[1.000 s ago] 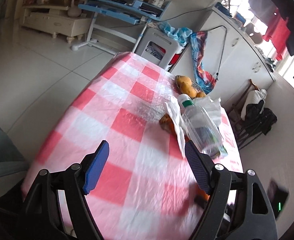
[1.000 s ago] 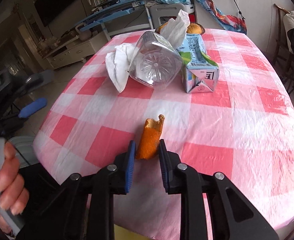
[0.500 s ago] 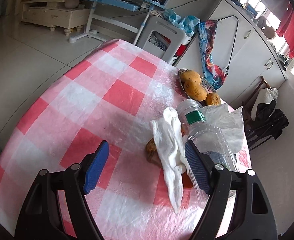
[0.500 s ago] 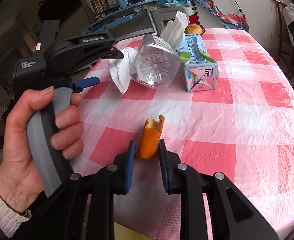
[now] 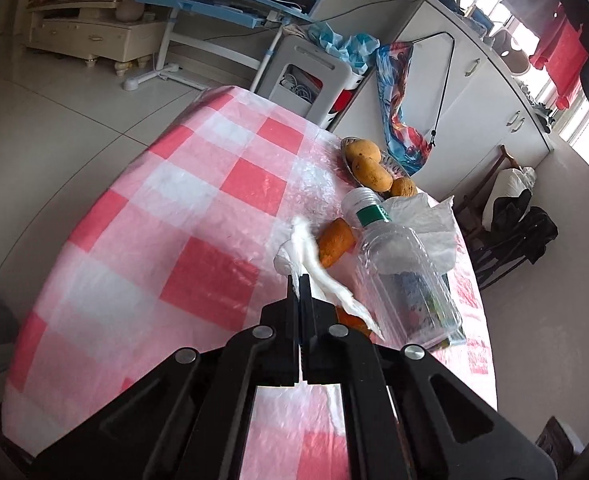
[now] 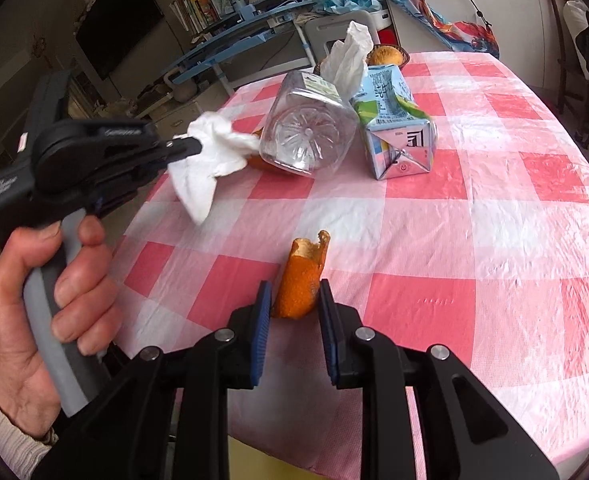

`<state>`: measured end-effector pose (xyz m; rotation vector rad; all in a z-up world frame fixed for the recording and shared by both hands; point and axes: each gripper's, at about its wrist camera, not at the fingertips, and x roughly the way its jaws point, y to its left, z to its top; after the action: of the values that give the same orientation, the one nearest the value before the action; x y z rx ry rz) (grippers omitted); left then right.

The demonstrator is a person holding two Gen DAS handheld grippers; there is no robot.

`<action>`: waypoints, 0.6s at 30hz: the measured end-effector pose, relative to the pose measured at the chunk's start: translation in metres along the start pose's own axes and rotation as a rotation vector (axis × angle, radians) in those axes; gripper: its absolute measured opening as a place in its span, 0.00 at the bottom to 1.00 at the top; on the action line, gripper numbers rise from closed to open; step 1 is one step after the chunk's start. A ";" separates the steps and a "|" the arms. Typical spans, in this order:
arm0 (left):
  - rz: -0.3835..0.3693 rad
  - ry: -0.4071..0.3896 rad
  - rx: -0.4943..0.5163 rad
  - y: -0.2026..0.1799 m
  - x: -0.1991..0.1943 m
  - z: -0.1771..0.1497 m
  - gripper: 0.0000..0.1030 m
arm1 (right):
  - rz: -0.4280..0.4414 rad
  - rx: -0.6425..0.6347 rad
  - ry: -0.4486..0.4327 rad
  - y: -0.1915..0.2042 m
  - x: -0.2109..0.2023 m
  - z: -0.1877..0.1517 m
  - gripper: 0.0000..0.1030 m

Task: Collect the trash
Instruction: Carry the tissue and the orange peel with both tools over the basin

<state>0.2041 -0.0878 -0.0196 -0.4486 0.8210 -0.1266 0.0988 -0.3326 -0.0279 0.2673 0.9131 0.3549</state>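
My left gripper [image 5: 299, 280] is shut on a crumpled white tissue [image 5: 312, 264]; in the right wrist view the tissue [image 6: 210, 152] hangs from the left gripper [image 6: 198, 145] above the table's left side. My right gripper [image 6: 294, 298] is shut on a piece of orange peel [image 6: 302, 276], held over the near table edge. A clear plastic bottle [image 6: 310, 132] lies on its side beside a milk carton [image 6: 398, 128] with a second tissue [image 6: 348, 60] behind. More orange peel [image 5: 334, 242] lies by the bottle's neck.
The red and white checked tablecloth [image 6: 474, 208] covers the table. A dish of fruit [image 5: 370, 170] stands at the far edge. A white stool [image 5: 306, 76] and a blue desk [image 5: 214, 0] stand beyond the table. A chair with dark clothes [image 5: 514, 228] is on the right.
My left gripper moved in over the table, shut on the white tissue and lifted it off the cloth. My right gripper stayed still, holding the orange peel.
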 end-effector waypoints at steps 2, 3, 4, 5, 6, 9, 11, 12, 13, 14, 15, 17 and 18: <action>0.000 -0.008 0.008 0.008 -0.020 -0.009 0.02 | 0.005 -0.007 -0.011 0.004 -0.003 0.000 0.23; 0.001 -0.010 0.017 0.011 -0.031 -0.016 0.02 | 0.007 -0.014 -0.017 0.006 -0.006 0.000 0.23; 0.001 -0.010 0.025 0.013 -0.040 -0.021 0.02 | 0.009 -0.020 -0.023 0.009 -0.008 0.000 0.23; 0.002 -0.011 0.035 0.015 -0.049 -0.026 0.02 | 0.012 -0.028 -0.030 0.012 -0.010 0.000 0.23; 0.002 -0.015 0.049 0.016 -0.060 -0.031 0.02 | 0.015 -0.036 -0.037 0.014 -0.012 -0.001 0.23; -0.009 -0.020 0.083 0.018 -0.087 -0.046 0.02 | 0.032 -0.045 -0.064 0.021 -0.022 -0.004 0.23; -0.013 -0.024 0.115 0.018 -0.106 -0.056 0.02 | 0.043 -0.048 -0.079 0.025 -0.029 -0.010 0.23; -0.016 -0.024 0.129 0.017 -0.114 -0.061 0.02 | 0.048 -0.048 -0.084 0.026 -0.031 -0.013 0.23; -0.017 -0.025 0.141 0.017 -0.121 -0.065 0.02 | 0.053 -0.049 -0.086 0.029 -0.034 -0.017 0.23; -0.019 -0.023 0.153 0.017 -0.127 -0.069 0.02 | 0.056 -0.051 -0.088 0.030 -0.037 -0.020 0.23; -0.020 -0.020 0.165 0.017 -0.134 -0.075 0.02 | 0.058 -0.054 -0.089 0.033 -0.040 -0.024 0.23; -0.025 -0.015 0.180 0.016 -0.144 -0.084 0.02 | 0.060 -0.063 -0.089 0.038 -0.045 -0.031 0.23; -0.025 -0.013 0.190 0.015 -0.150 -0.089 0.02 | 0.063 -0.067 -0.086 0.041 -0.048 -0.035 0.23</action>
<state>0.0362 -0.0623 0.0225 -0.2803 0.7822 -0.2227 0.0360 -0.3123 0.0011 0.2479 0.8078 0.4284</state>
